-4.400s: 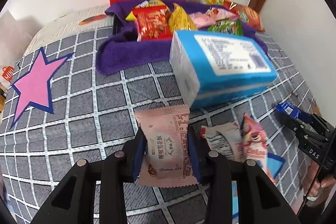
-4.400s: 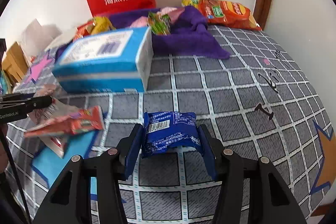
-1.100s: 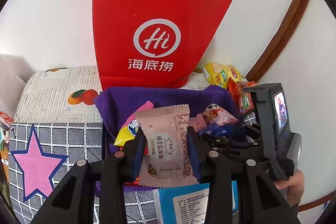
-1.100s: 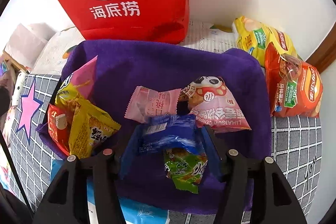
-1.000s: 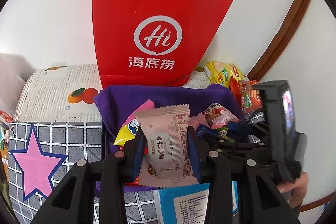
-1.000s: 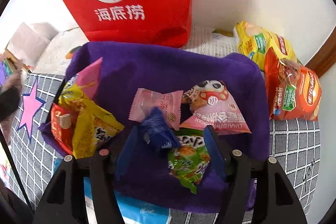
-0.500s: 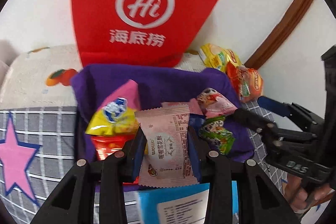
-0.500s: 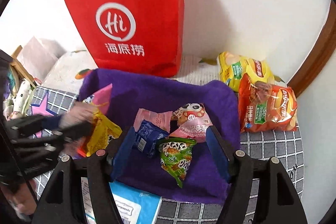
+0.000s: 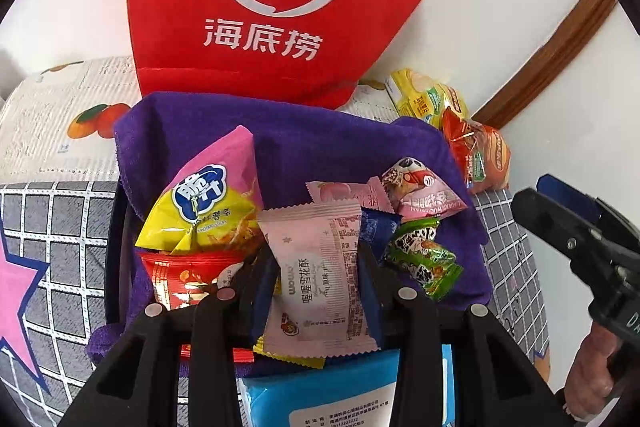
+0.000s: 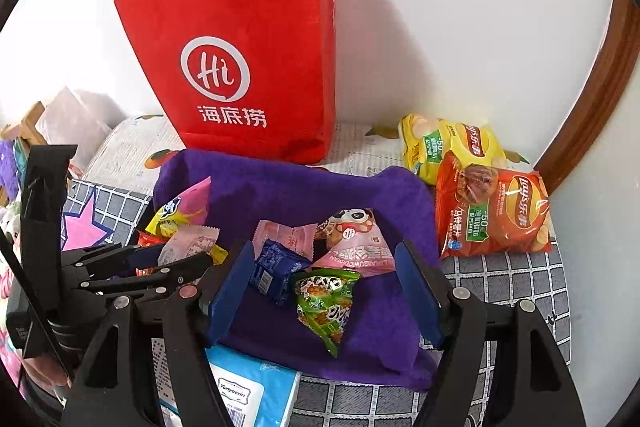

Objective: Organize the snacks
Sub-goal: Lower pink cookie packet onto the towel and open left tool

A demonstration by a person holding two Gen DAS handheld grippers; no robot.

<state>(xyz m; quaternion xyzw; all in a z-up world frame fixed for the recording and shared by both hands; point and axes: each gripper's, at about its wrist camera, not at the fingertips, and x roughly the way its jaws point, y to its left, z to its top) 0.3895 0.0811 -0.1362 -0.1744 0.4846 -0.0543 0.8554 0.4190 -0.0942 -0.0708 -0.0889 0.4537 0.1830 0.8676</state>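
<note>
My left gripper (image 9: 316,279) is shut on a pale pink snack packet (image 9: 320,279) and holds it above the purple-lined basket (image 9: 304,147); it also shows at the left of the right wrist view (image 10: 176,259). My right gripper (image 10: 326,291) is open and empty above the basket's purple cloth (image 10: 280,187). A blue packet (image 10: 276,267) lies in the basket below it, beside a green packet (image 10: 324,303), a pink panda packet (image 10: 352,243) and a flat pink packet (image 10: 284,235). Yellow (image 9: 200,211) and red (image 9: 188,275) packets lie at the basket's left.
A red paper bag (image 10: 248,67) stands against the wall behind the basket. Two chip bags, yellow (image 10: 448,143) and orange (image 10: 492,211), lie at the right. A blue tissue pack (image 9: 340,391) sits in front of the basket on the checked cloth (image 9: 60,227).
My right gripper opened, dropped the blue packet into the basket and drew back and up. My left gripper moved closer over the basket with the pink packet.
</note>
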